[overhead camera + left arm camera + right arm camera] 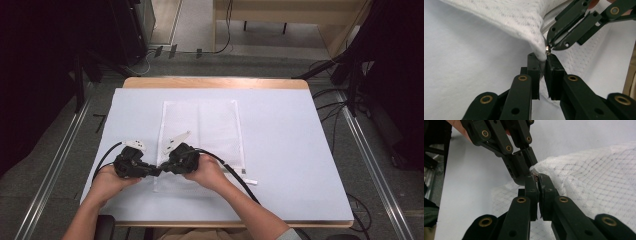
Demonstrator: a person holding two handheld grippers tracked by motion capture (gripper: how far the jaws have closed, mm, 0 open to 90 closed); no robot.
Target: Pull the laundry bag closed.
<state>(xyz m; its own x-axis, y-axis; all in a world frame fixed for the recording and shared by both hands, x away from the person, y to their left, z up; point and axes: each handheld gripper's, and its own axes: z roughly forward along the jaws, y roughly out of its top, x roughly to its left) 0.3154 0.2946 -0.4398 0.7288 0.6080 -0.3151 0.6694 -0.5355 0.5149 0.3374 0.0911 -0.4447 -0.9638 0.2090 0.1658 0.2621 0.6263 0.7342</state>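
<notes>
A white mesh bag lies flat on the pale-covered table, long side running away from me. Both grippers meet at its near left corner. My left gripper comes in from the left and is shut on a pinch of the bag's corner fabric, which is lifted off the table between its jaws. My right gripper comes in from the right, tip to tip with the left one. It is shut on the small metal zipper pull at that same corner.
A black cable trails from the right gripper across the table's near right part, past a small white tag. Another cable loops off the left edge. Dark stands and floor cables flank the table on both sides.
</notes>
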